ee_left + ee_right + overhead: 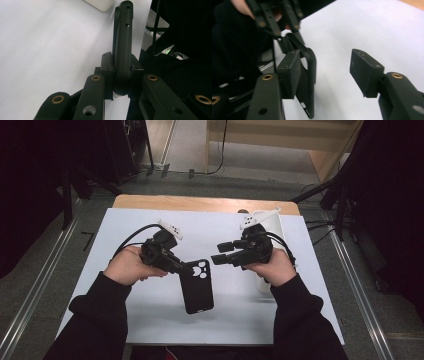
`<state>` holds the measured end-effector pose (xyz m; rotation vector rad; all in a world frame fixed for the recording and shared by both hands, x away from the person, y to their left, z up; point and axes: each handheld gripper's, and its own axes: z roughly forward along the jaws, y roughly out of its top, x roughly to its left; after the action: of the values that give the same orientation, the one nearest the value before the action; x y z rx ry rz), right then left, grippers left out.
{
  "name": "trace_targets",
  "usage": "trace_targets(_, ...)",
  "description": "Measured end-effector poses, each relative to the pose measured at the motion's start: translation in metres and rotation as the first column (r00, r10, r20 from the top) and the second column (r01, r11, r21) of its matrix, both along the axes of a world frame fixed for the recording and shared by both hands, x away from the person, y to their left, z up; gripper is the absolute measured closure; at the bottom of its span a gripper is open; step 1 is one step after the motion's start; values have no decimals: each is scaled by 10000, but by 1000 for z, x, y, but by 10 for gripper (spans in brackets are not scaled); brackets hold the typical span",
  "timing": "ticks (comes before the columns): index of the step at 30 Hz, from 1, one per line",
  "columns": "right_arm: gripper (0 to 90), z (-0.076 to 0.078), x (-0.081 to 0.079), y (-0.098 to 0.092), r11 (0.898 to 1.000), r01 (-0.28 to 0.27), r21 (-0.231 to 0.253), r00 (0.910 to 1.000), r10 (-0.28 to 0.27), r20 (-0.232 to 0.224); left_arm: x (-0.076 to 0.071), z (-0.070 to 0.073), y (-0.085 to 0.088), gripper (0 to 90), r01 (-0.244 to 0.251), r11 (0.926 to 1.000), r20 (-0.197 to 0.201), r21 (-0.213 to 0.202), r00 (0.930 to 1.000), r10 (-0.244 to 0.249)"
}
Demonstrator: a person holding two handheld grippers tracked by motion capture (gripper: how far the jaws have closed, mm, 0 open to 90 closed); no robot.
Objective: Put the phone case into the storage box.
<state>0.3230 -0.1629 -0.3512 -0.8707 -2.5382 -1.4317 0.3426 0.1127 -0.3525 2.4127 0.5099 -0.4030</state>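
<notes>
One thing is in hand: a black phone case (196, 285), pinched at its camera-cutout end by the left tongs (187, 268) and held off the white table (150, 320), its far end hanging toward the person's side. In the left gripper view the case (122, 50) is seen edge-on, clamped between the two pads. The right tongs (223, 253) stand spread, nothing between them; in the right gripper view the case (308, 82) lies just beside one pad without being pressed by it.

A slip is judged the chief risk. The case is gripped at one short end only, so its weight acts as a lever on the pads, and any quick turn of the left hand could let it pivot or drop. A soft case may also be bent or folded by the pinch if it is squeezed harder. If the right tongs are brought in again, a knock from an open pad could twist the case out of the left grip.

Ample bare table lies beneath and in front of the case, so a fall would be short. The near edge is not far from the case's hanging end. A white object (272, 222) sits behind the right hand and narrows the room there.
</notes>
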Motion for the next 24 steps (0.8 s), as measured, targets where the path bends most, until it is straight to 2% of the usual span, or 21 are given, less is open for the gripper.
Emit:
trace_targets(3,372,-1,-2,0,9979,586,-284,9981,-581,203,1,1,2,788,-276,9996,3,47,9996,276)
trace_targets(6,365,-2,-5,1,9921,1147,-500,9926,-1124,465,1,2,4,788,-457,9989,-70,116,9989,458)
trace_targets(9,332,-5,-8,1,9810,1770,-796,9830,-1721,641,3,3,6,788,-653,9976,-15,241,9979,653)
trace_targets(10,312,-7,-8,1,9784,1870,-883,9811,-1815,665,3,4,7,787,-651,9975,-24,270,9979,651)
trace_targets(14,241,-13,-8,-1,9728,2199,-732,9741,-2150,698,4,5,9,787,-936,9953,-90,260,9955,939)
trace_targets(17,230,-18,-8,-2,9706,2262,-827,9720,-2194,836,4,6,11,787,-1174,9928,-59,238,9930,1176)
trace_targets(21,200,-27,-8,-4,9647,2538,-696,9658,-2489,726,4,8,12,788,-1442,9893,40,207,9895,1442)
trace_targets(24,138,-34,-9,-4,9595,2744,-643,9589,-2680,928,4,9,12,788,-1600,9869,77,228,9871,1599)
